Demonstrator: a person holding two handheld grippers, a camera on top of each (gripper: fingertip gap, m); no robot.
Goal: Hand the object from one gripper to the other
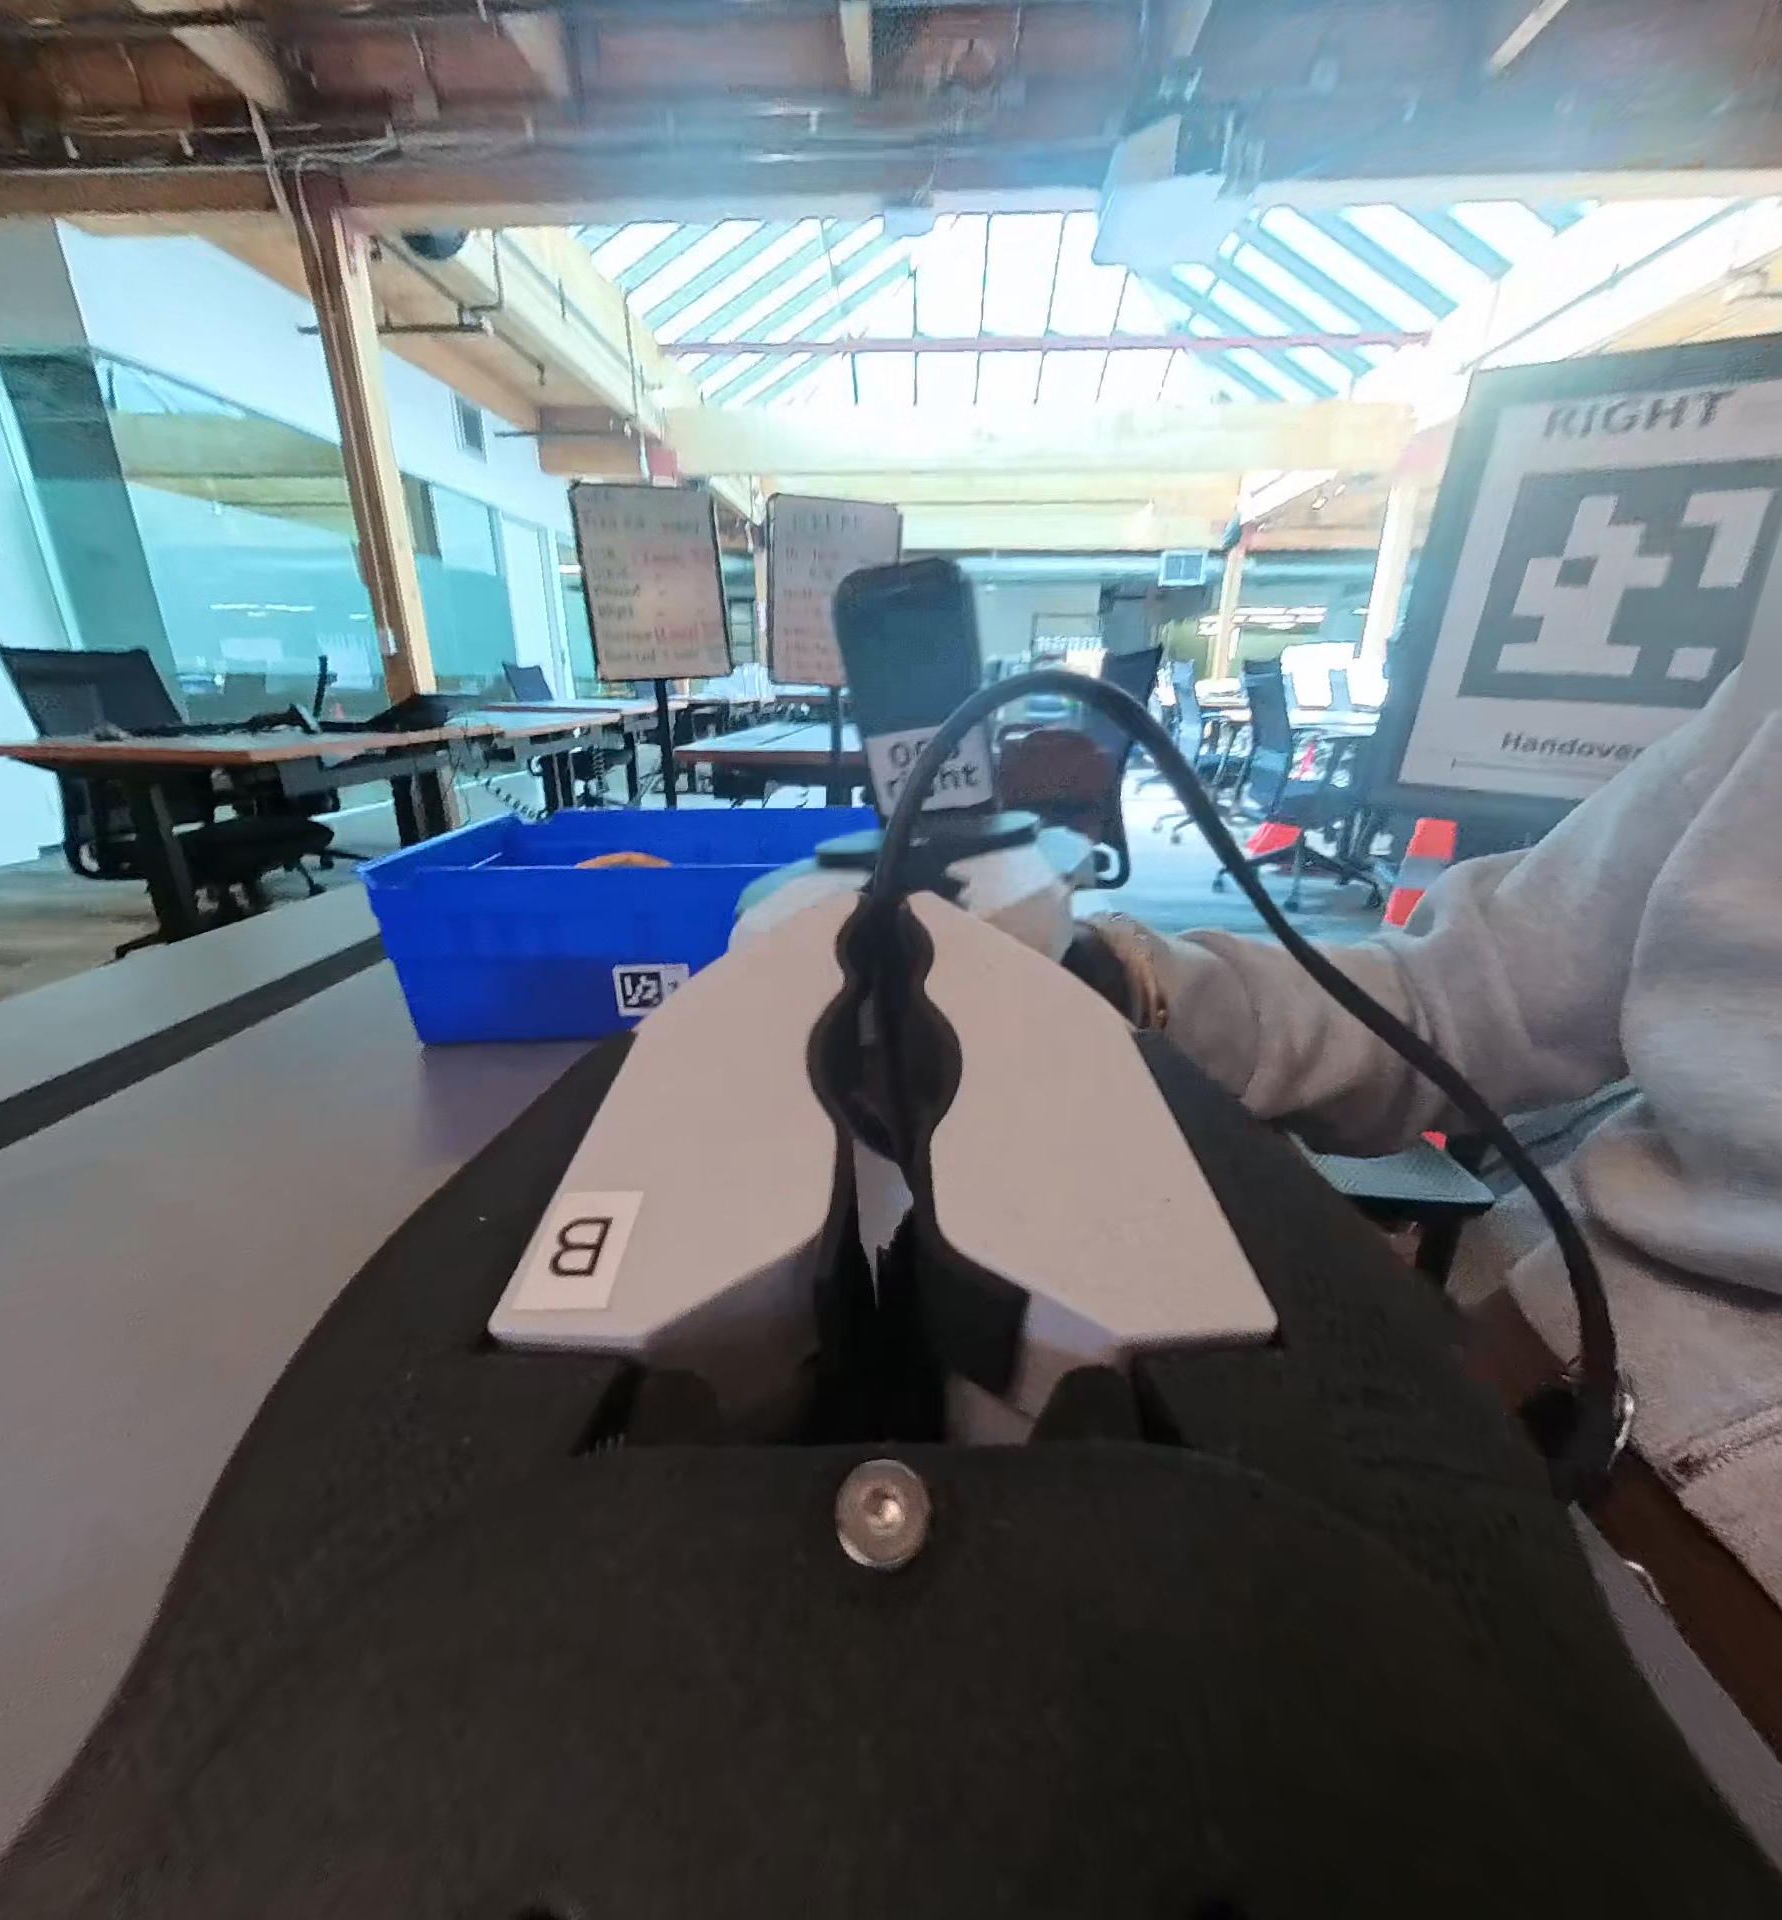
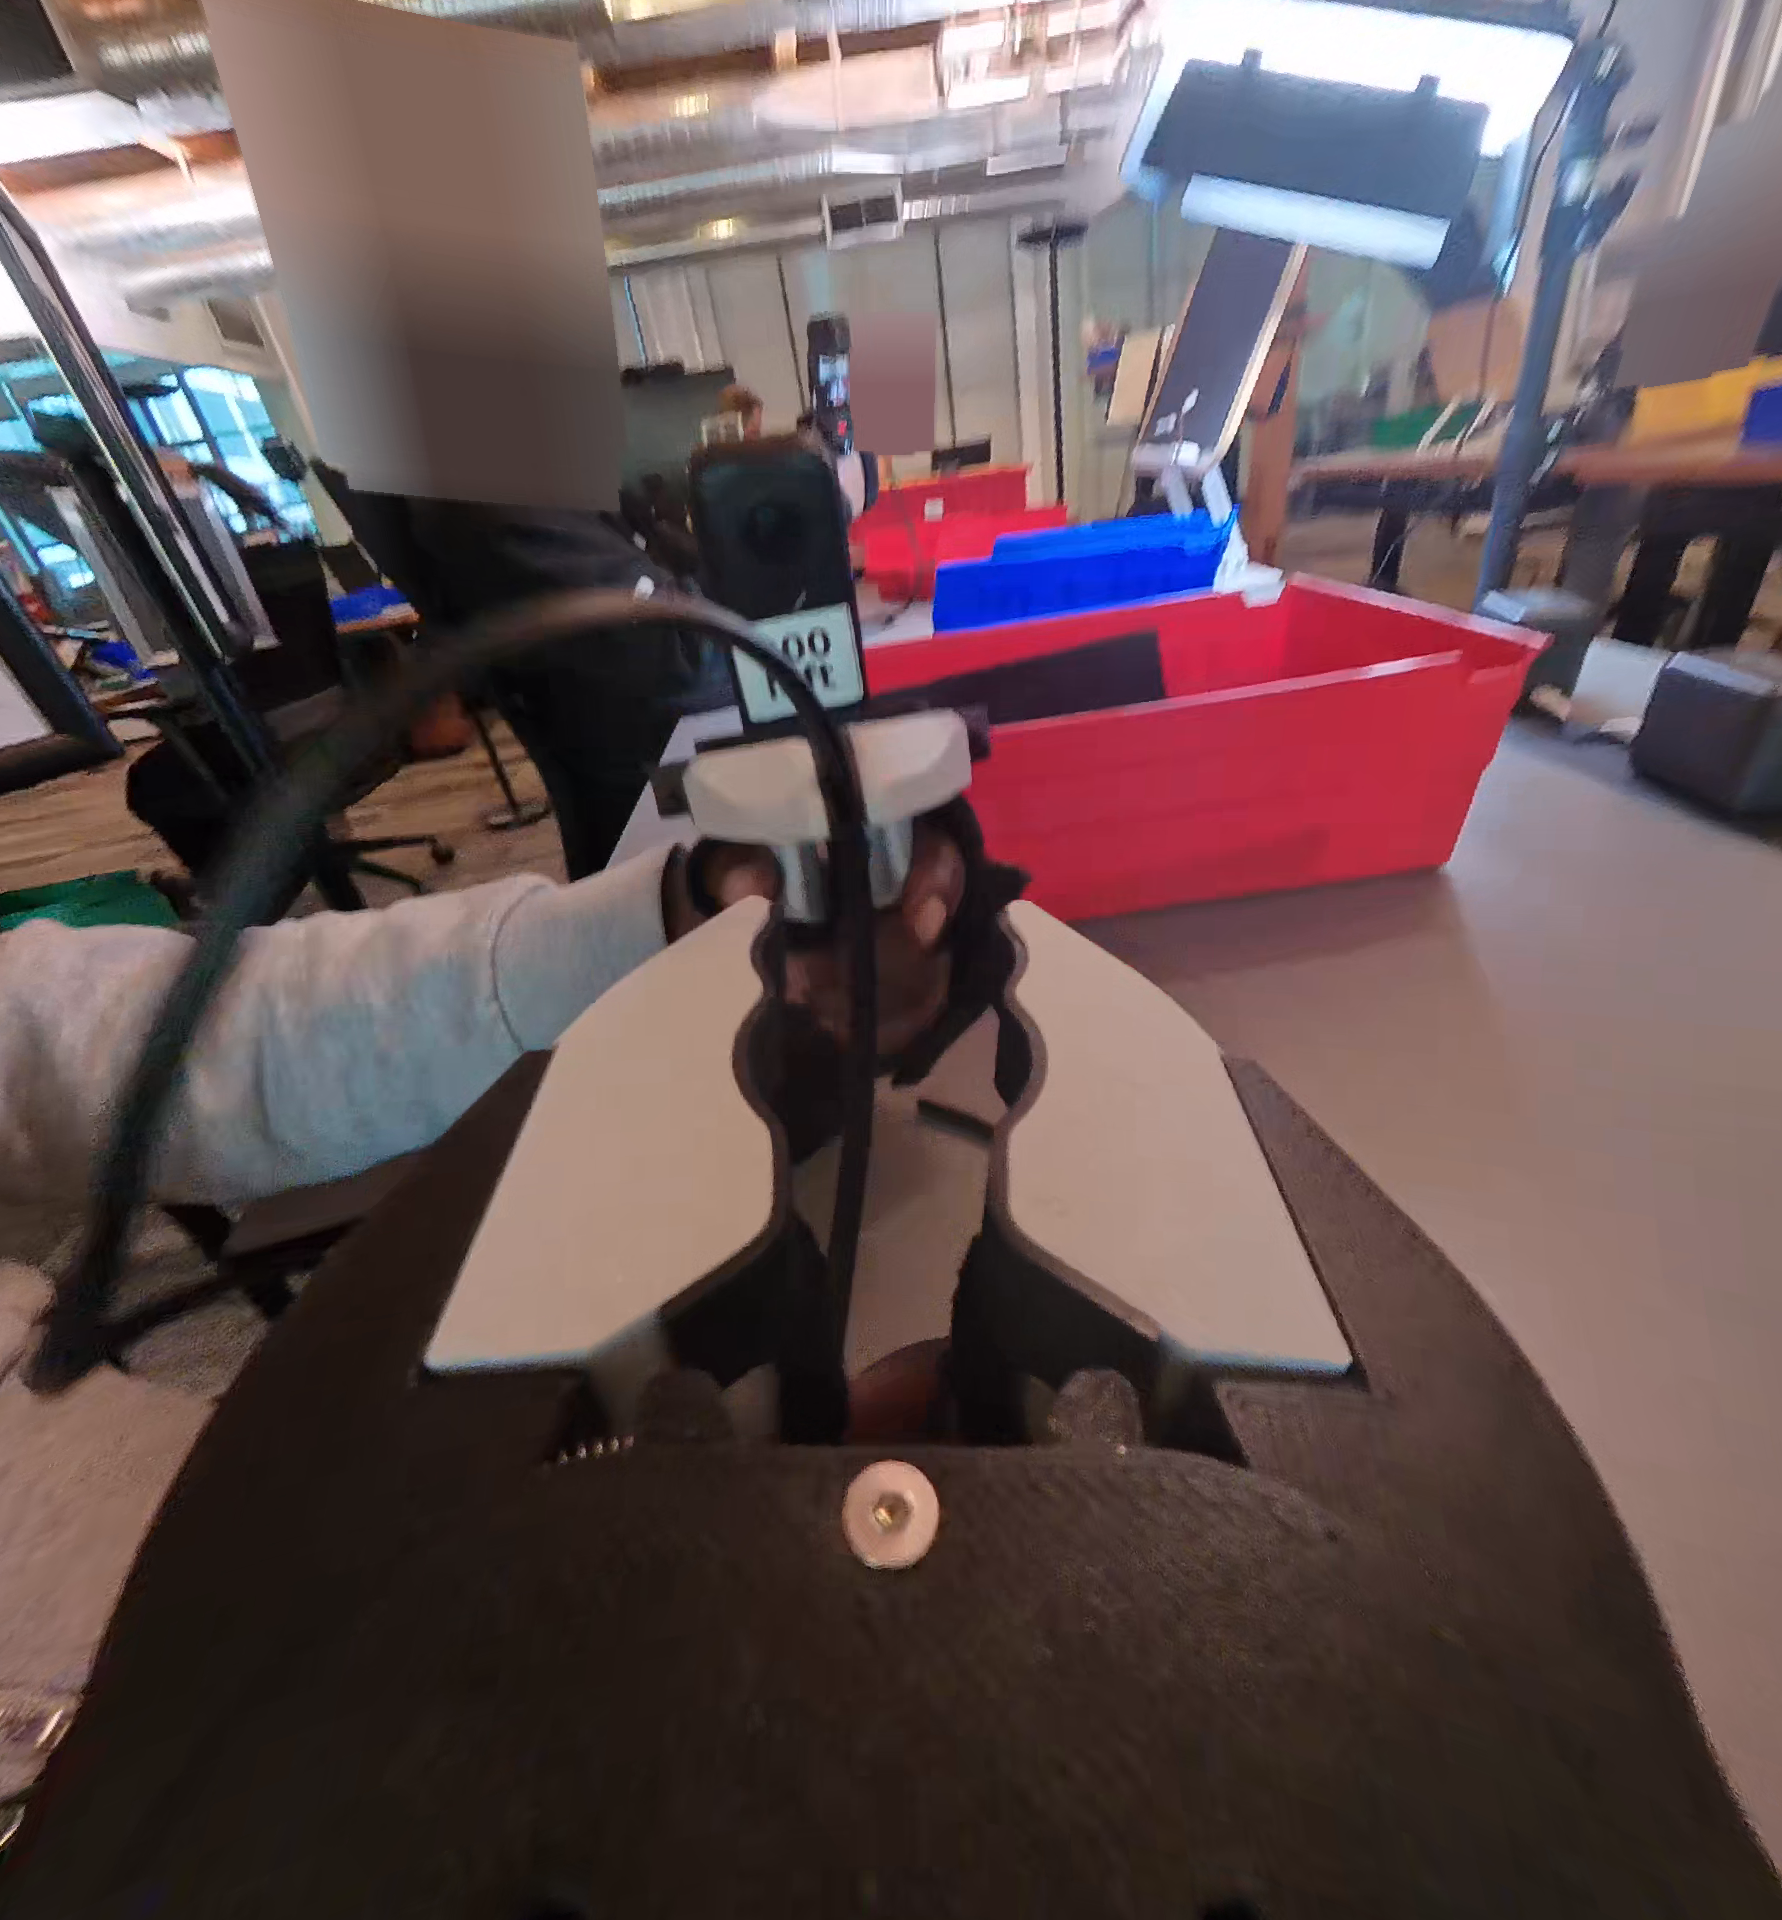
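**Cable pinched left, right claw spread**

Black cable (image 1: 1313,894) arcs up and right from the left gripper (image 1: 892,925), whose jaws are pressed together on it. The cable's other run drops between the fingers of the right gripper (image 2: 882,920), jaws spread apart; can't tell if it touches them. Grippers point at each other, tips close. Grey sleeve (image 2: 347,1018) reaches in level over the table (image 2: 1489,1143). Red bin (image 2: 1230,790) sits behind.

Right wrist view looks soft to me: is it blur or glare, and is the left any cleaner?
Right wrist view: motion blur smears the black cable and the background; the red bin stays fairly sharp. Left wrist view: sharper, but the skylight blows out white; wide-angle bending at the edges of both.
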